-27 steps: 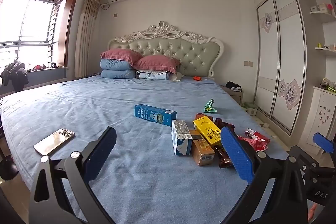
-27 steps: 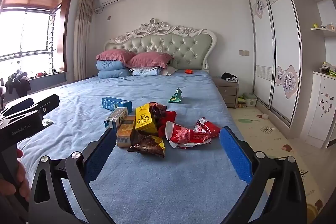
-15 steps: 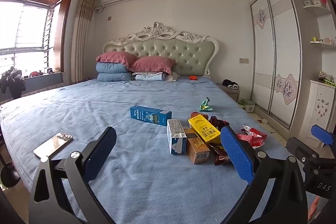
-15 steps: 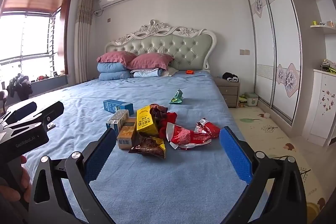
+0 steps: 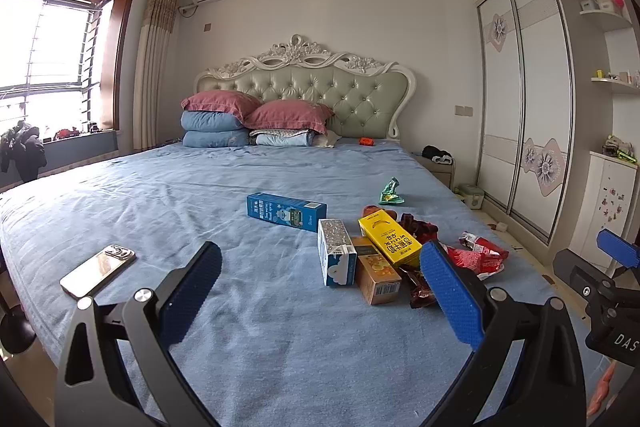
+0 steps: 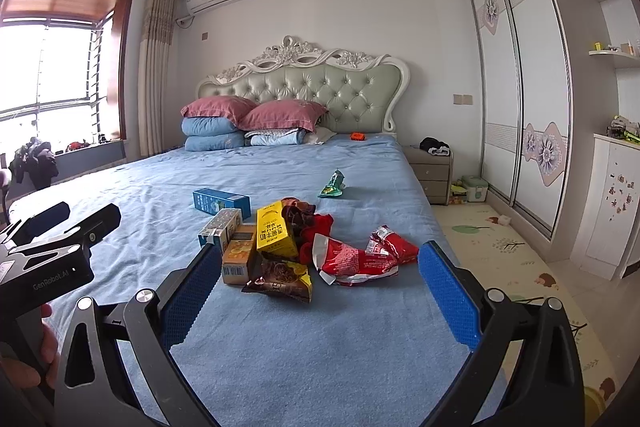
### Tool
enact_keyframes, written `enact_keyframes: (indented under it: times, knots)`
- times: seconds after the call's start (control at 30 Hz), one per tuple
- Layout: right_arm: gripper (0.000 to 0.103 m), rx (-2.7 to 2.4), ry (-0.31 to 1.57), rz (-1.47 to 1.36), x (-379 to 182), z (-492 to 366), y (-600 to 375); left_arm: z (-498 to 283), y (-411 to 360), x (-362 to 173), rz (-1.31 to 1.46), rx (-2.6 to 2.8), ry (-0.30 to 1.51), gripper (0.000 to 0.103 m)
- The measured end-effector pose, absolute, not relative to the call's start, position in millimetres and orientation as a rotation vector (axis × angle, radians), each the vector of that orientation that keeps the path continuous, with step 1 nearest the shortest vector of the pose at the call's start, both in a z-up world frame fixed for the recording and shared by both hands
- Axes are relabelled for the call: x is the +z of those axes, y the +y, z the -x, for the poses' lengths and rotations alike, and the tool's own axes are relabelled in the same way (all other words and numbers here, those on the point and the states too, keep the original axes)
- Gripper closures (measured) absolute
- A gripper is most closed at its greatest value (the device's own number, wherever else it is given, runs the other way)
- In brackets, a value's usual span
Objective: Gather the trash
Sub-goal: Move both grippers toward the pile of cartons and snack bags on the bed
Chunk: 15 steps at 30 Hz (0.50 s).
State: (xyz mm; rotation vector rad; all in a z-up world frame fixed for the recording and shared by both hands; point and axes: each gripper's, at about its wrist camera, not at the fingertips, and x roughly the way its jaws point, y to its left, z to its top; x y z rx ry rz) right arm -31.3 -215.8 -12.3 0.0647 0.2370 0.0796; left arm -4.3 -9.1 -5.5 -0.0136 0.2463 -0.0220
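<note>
The left gripper stands spread wide with nothing between its jaws: black metal arms with round rivets, each ending in a blue pad of dimpled rubber. It hangs over the foot of the bed, whose blue cover is a soft, faintly creased cloth. The right gripper is built the same and is equally wide apart and empty, with its left pad just in front of the trash.

The trash lies in a loose heap on the right half of the bed, toward its foot. A white and blue carton with a silvery speckled top lies touching an orange carton, and a yellow carton leans across them; all three are stiff rectangular card. A brown foil wrapper lies crumpled at the front, glossy and wrinkled, and a red foil packet is torn open just beside it. A dark red bundle sits behind the yellow carton; what it is cannot be made out. A long blue box lies apart, and a small green wrapper farther up the bed.

A phone with a reflective back rests near the bed's left edge. In the left view the pad hides part of the red packet. A person's fingers show at the left edge, cut off.
</note>
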Motion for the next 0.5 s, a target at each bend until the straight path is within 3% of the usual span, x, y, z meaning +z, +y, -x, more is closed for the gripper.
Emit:
enact_keyframes:
  times: [0.5]
  knots:
    - [0.008,0.071,0.246,-0.059,-13.6,27.9,-215.6,1.1,-14.8,-5.6,-0.002,-0.043,0.258,0.004]
